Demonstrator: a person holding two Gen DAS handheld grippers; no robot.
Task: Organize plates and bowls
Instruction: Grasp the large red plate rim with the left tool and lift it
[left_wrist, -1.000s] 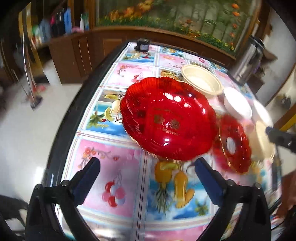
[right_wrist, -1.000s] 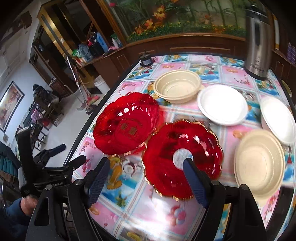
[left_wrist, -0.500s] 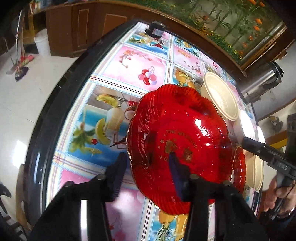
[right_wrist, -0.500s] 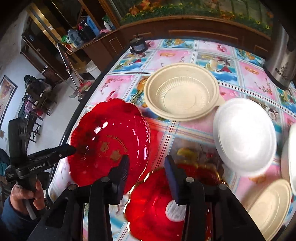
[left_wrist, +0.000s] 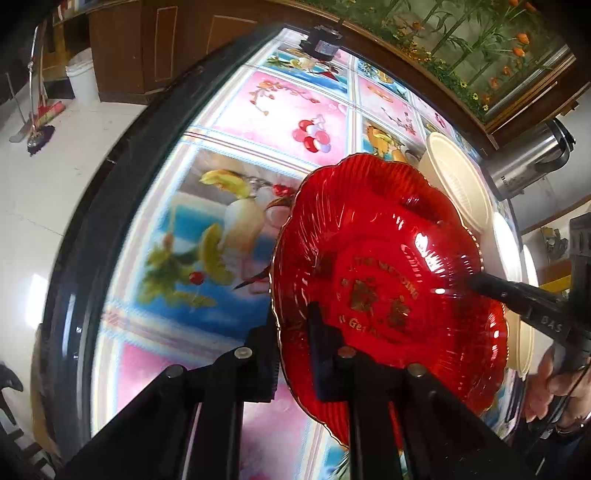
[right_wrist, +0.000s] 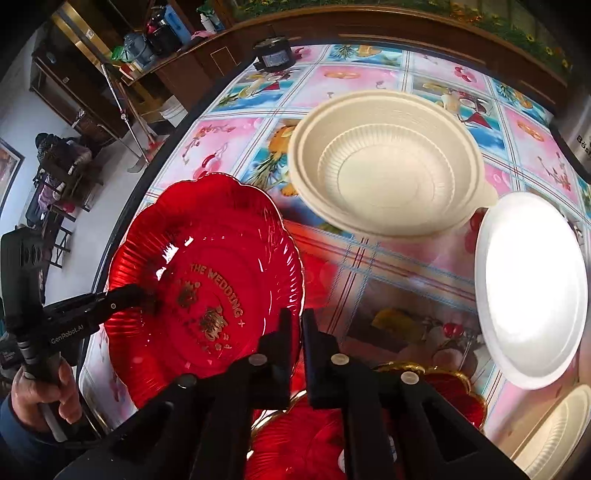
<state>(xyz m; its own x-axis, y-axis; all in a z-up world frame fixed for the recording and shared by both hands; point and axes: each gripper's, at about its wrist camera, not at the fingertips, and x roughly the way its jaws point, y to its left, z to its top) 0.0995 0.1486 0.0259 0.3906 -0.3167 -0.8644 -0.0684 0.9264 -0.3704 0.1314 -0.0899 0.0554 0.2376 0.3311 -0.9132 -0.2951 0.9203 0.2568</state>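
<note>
A red scalloped plate (left_wrist: 388, 258) with gold lettering is held at two opposite rims. My left gripper (left_wrist: 295, 317) is shut on its near-left rim, one finger under it and one over. In the right wrist view my right gripper (right_wrist: 300, 321) is shut on the same red plate's (right_wrist: 207, 258) right rim, while the left gripper (right_wrist: 136, 293) bites the far left edge. A second red plate (right_wrist: 295, 439) lies just below the right gripper. A cream bowl (right_wrist: 384, 166) and a white plate (right_wrist: 532, 288) rest on the table beyond.
The table's black edge (left_wrist: 110, 206) curves close to the left of the plate, with floor beyond. Another cream bowl (right_wrist: 565, 424) sits at the lower right. A steel flask (left_wrist: 528, 162) and a small black device (right_wrist: 271, 51) stand at the far side.
Both grippers came down and forward from open above the table and shut on opposite rims of the left red plate.
</note>
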